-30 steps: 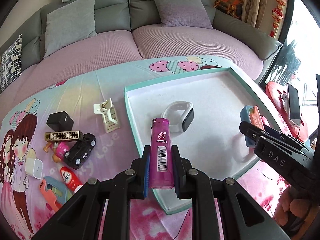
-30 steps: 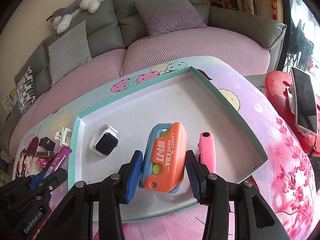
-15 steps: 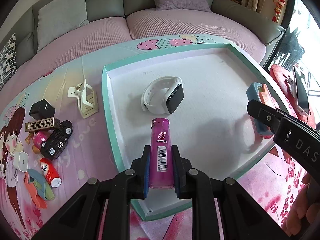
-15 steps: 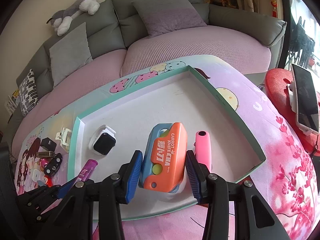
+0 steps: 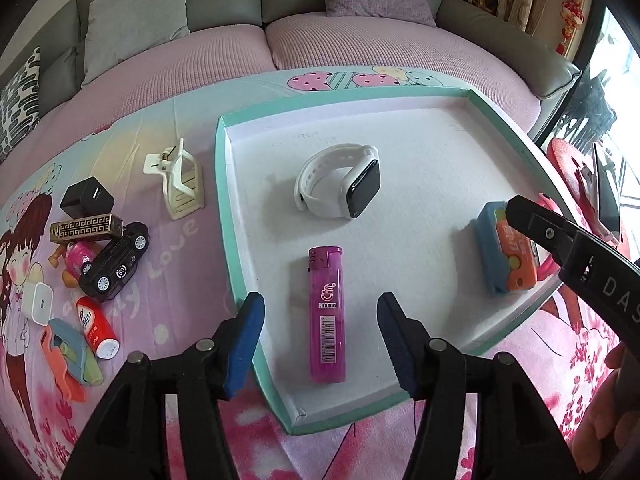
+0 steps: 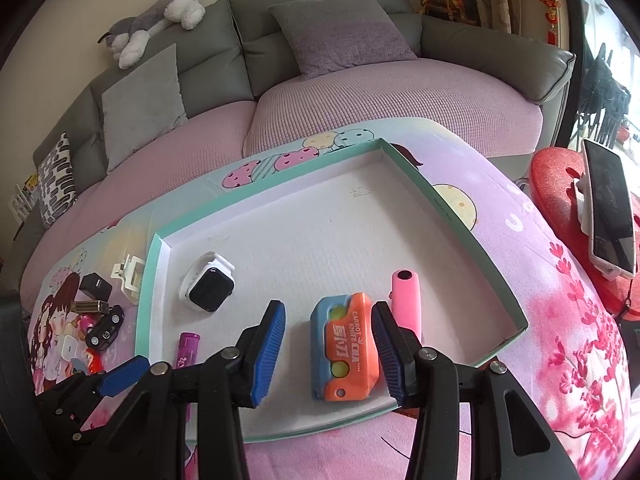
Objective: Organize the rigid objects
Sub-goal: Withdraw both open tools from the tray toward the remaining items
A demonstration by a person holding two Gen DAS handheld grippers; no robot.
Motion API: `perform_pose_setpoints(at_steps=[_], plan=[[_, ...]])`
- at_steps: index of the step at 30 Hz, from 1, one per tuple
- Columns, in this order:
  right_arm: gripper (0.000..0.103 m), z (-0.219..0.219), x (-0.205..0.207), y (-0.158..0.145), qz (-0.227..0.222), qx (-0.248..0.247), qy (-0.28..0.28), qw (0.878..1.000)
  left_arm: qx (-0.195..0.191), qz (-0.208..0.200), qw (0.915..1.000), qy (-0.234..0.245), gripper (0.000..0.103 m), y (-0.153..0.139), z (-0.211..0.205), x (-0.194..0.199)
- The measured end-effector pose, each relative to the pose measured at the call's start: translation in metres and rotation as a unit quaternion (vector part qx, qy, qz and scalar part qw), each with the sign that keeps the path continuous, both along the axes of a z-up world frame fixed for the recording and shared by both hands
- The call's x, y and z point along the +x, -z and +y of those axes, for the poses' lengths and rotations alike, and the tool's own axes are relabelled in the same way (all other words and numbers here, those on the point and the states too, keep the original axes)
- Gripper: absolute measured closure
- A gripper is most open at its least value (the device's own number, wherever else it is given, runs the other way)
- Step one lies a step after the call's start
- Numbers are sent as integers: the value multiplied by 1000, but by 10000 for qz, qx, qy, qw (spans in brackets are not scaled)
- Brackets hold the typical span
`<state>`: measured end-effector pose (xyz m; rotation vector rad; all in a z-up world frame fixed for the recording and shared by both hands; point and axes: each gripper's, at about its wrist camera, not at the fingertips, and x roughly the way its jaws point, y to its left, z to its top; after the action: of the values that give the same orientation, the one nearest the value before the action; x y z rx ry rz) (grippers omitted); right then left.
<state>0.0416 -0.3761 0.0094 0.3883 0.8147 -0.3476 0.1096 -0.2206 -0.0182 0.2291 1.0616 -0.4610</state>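
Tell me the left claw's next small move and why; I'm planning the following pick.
Probably lift the left claw clear. Its jaws have just opened, and the purple lighter lies flat and untouched between them in the teal tray. The black toy car is among the things outside it.

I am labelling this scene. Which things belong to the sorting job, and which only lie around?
Job: tray, purple lighter, white watch, orange carrot knife, pink tube, toy car, hair clip.
Around: sofa, plush dog, phone.
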Motion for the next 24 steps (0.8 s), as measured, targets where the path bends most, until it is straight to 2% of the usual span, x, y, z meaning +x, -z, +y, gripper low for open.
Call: perform_pose_setpoints(at_steps=[4, 7, 9, 13, 17, 19, 20, 24], plan=[[54, 1, -1, -4, -60, -54, -8, 10000, -33, -128, 9999, -45, 42, -9, 5, -3], [54, 0, -3, -7, -155, -27, 12, 9999, -13, -296, 9994, -171, 30, -18, 12, -4], [54, -1, -4, -8, -215, 13, 12, 9998, -59, -396, 9988, -275, 30, -25, 20, -3], [54, 1, -2, -9, -209, 11, -36, 9998, -111, -586, 9962, -633, 29, -36, 40, -2], [54, 5, 0, -8, -132, -87, -84, 9998, -168, -674, 9923, -1026, 22, -39, 64, 0], [48, 6, 0, -8, -99, -152, -46, 9998, -164, -643, 9904, -1212, 18, -36, 74, 2], [42, 5, 0, -8, -87, -178, -9, 9998, -145, -624, 9894, -1302, 15, -35, 79, 3], [36, 1, -2, -8, -112, -165, 93, 9998, -21, -574, 9850, -1630, 15, -27, 92, 7]])
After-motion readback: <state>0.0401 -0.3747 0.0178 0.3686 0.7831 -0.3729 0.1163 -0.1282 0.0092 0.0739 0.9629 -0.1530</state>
